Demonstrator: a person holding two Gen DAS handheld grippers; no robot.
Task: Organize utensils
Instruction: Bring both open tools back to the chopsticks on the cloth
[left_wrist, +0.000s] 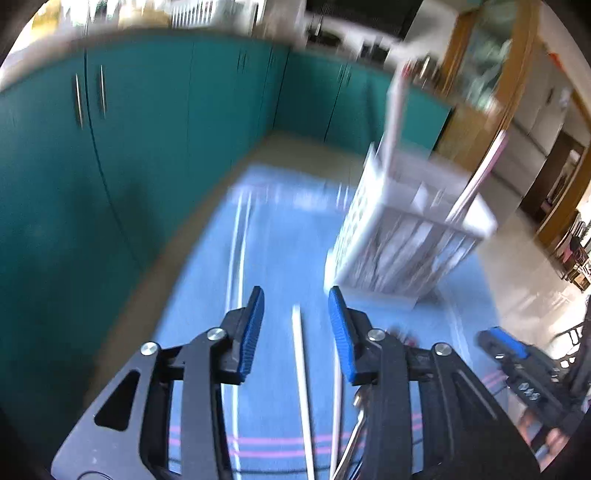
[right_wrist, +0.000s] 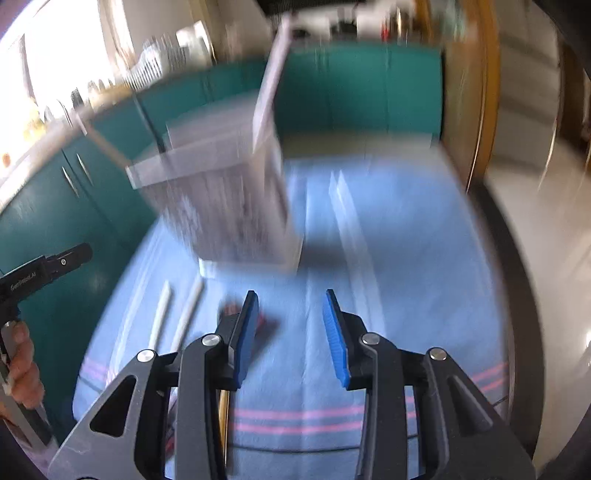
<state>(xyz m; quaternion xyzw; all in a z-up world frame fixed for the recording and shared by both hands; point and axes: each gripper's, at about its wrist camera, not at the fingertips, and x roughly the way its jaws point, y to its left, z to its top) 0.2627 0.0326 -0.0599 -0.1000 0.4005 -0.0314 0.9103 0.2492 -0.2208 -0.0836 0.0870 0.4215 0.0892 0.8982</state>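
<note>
A white slotted utensil holder (left_wrist: 406, 229) stands on a blue cloth (left_wrist: 280, 258) with long pale utensils sticking up from it; it also shows, blurred, in the right wrist view (right_wrist: 229, 206). My left gripper (left_wrist: 296, 317) is open and empty, low over the cloth, with a white chopstick (left_wrist: 301, 373) lying between its fingers. A second chopstick (left_wrist: 337, 398) lies beside it. My right gripper (right_wrist: 289, 325) is open and empty; two white chopsticks (right_wrist: 177, 317) lie to its left, and a dark red-tipped utensil (right_wrist: 264, 323) is partly hidden behind its left finger.
Teal cabinets (left_wrist: 129, 147) run along the left and back. The cloth has pink stripes (right_wrist: 295, 421) near its front edge. A wooden door frame (left_wrist: 476, 122) and tiled floor are at the right. The right gripper shows in the left wrist view (left_wrist: 517, 354).
</note>
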